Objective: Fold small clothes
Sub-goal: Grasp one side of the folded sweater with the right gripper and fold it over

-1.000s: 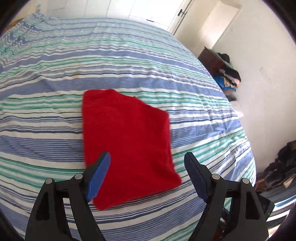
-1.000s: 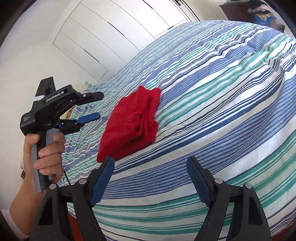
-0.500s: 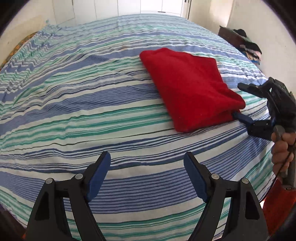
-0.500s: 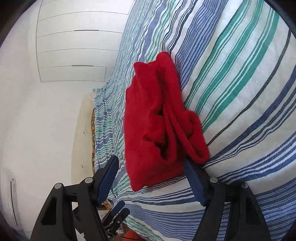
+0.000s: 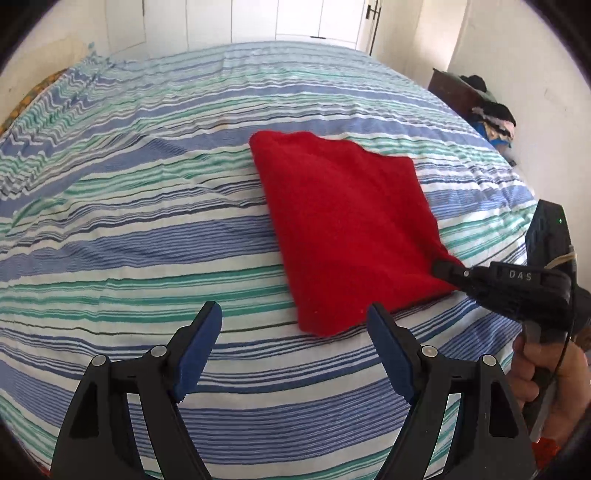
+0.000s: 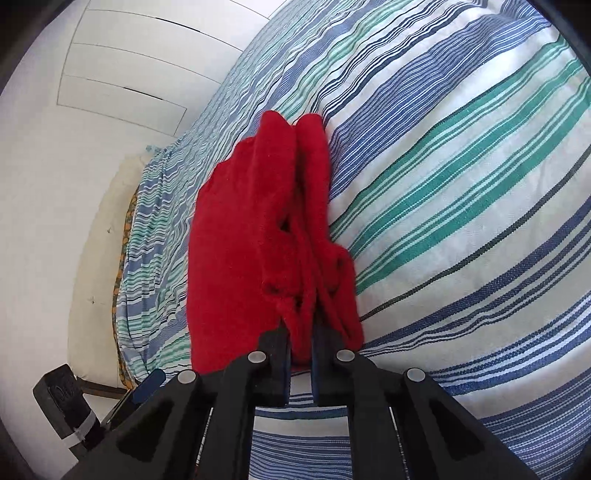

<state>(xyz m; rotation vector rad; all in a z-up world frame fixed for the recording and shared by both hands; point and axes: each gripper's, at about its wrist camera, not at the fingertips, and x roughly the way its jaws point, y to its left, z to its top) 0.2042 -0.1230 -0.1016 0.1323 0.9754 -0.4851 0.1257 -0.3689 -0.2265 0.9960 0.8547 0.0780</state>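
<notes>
A folded red garment (image 5: 347,225) lies on the striped bed (image 5: 147,229). My left gripper (image 5: 295,347) is open and empty, held above the bed just in front of the garment's near corner. My right gripper (image 5: 443,267) comes in from the right and is shut on the garment's right corner. In the right wrist view the right gripper (image 6: 300,343) has its blue pads clamped on the layered red edge (image 6: 258,236). The left gripper (image 6: 147,384) shows at the lower left there.
White wardrobe doors (image 5: 258,18) stand behind the bed. A dark cabinet with piled clothes (image 5: 484,110) is at the far right by the wall. The bed's right edge drops off near my right hand (image 5: 550,373).
My right gripper moved in to the garment's corner and shut on it. My left gripper swung back to the bed's near side and stays open.
</notes>
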